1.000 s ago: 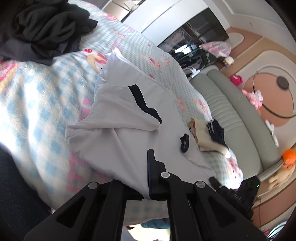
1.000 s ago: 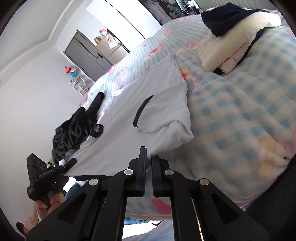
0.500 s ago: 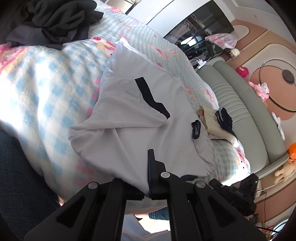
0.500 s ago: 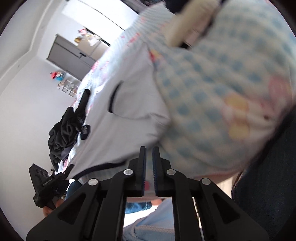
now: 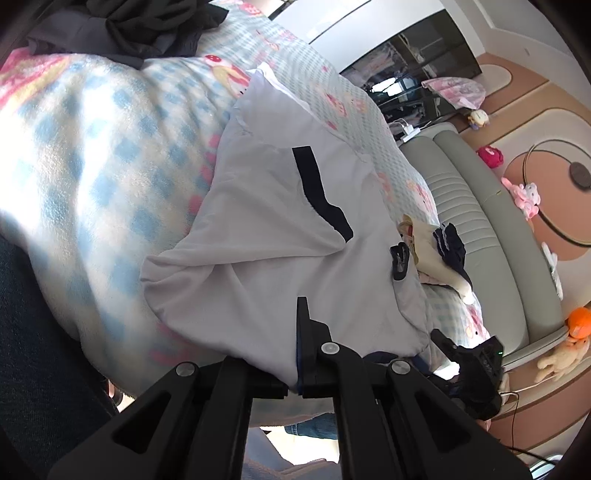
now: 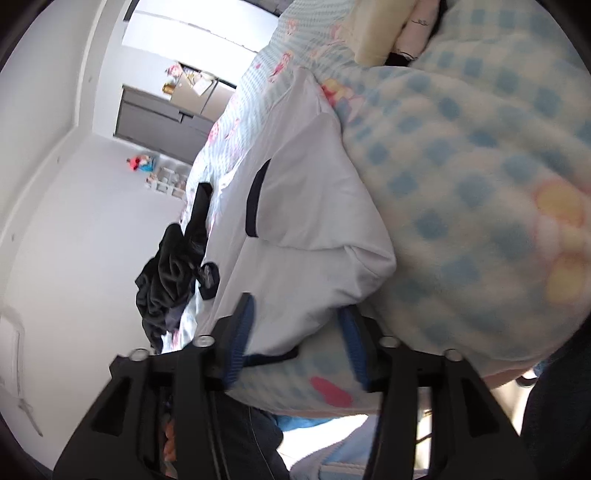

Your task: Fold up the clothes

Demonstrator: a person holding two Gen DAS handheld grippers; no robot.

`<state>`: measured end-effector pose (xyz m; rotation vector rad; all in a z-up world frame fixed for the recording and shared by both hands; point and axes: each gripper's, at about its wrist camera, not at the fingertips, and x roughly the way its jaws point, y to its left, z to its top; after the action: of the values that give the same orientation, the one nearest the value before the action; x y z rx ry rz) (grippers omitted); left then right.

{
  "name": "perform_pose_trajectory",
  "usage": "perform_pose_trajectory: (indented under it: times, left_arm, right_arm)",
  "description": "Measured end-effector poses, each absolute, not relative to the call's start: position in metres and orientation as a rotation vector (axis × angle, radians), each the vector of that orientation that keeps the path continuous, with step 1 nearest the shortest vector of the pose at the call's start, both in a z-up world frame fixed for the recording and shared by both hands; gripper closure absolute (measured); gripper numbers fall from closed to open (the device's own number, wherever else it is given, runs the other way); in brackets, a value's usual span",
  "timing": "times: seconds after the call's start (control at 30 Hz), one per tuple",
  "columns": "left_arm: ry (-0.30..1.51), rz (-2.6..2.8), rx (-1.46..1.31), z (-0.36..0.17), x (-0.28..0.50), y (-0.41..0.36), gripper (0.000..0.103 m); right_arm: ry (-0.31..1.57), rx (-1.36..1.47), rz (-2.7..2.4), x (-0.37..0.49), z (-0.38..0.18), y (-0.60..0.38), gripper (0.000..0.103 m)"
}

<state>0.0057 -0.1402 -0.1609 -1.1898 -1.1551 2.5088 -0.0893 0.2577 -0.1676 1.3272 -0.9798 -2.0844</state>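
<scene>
A white T-shirt with dark sleeve trim (image 5: 280,236) lies spread on the blue checked blanket (image 5: 81,155), both sleeves folded inward. My left gripper (image 5: 297,354) is shut on the shirt's near hem edge. My right gripper (image 6: 295,332) is open, its blue-padded fingers (image 6: 242,332) on either side of the shirt's (image 6: 306,236) near hem corner at the bed's edge. In the left wrist view the right gripper (image 5: 469,365) shows at the shirt's far hem corner.
A heap of dark clothes (image 5: 122,26) lies at one end of the bed, also in the right wrist view (image 6: 173,273). A cream and dark folded pile (image 5: 439,254) sits at the other end by a green sofa (image 5: 491,236). A grey cabinet (image 6: 162,114) stands behind.
My right gripper has opened and come down to the hem corner of the shirt. My left gripper has stayed shut on the hem and drawn slightly back.
</scene>
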Motion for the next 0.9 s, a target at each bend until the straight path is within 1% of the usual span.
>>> perform_pose_trajectory:
  times: [0.03,0.07,0.1,0.17,0.2,0.23,0.27,0.4,0.5,0.53,0.63,0.9]
  left_arm:
    - [-1.156,2.507,-1.193,-0.162,0.005,-0.14,0.101]
    - [-1.156,2.505,-1.2,-0.163,0.004,-0.139,0.101]
    - [-1.15,2.505,-1.209,-0.163,0.003,-0.137,0.101]
    - [-1.13,2.51,-1.225,-0.164,0.001,-0.136,0.101]
    - [-1.121,2.515,-1.228,-0.164,0.001,-0.135,0.101]
    - [-1.117,2.518,-1.228,-0.164,0.001,-0.135,0.101]
    - [-1.117,2.522,-1.227,-0.163,0.001,-0.135,0.101]
    - [-1.104,2.553,-1.172,-0.154,0.005,-0.136,0.101]
    - [-1.017,2.578,-1.193,-0.143,0.005,-0.126,0.101]
    - [-0.993,2.583,-1.194,-0.139,0.006,-0.123,0.101]
    - [-0.946,2.602,-1.179,-0.127,0.007,-0.121,0.101]
    - [-0.935,2.602,-1.138,-0.107,0.022,-0.132,0.101]
  right_arm:
    - [-0.994,1.333,-2.094,-0.09,-0.171,0.257,0.036]
    - [-1.002,1.342,-2.101,-0.092,-0.176,0.256,0.036]
    - [-0.989,1.356,-2.107,-0.096,-0.181,0.253,0.039]
    - [-0.92,1.375,-2.144,-0.1,-0.186,0.246,0.053]
    - [-0.883,1.372,-2.17,-0.101,-0.185,0.242,0.07]
    - [-0.839,1.342,-2.21,-0.098,-0.178,0.24,0.091]
    - [-0.794,1.311,-2.25,-0.095,-0.171,0.237,0.1]
    - [-0.63,1.139,-2.399,-0.076,-0.133,0.232,0.101]
    - [-0.511,1.014,-2.46,-0.059,-0.101,0.231,0.102]
    - [-0.499,0.993,-2.459,-0.055,-0.096,0.232,0.102]
    - [-0.494,0.947,-2.461,-0.045,-0.081,0.235,0.102]
    - [-0.594,0.941,-2.41,-0.018,-0.072,0.249,0.102]
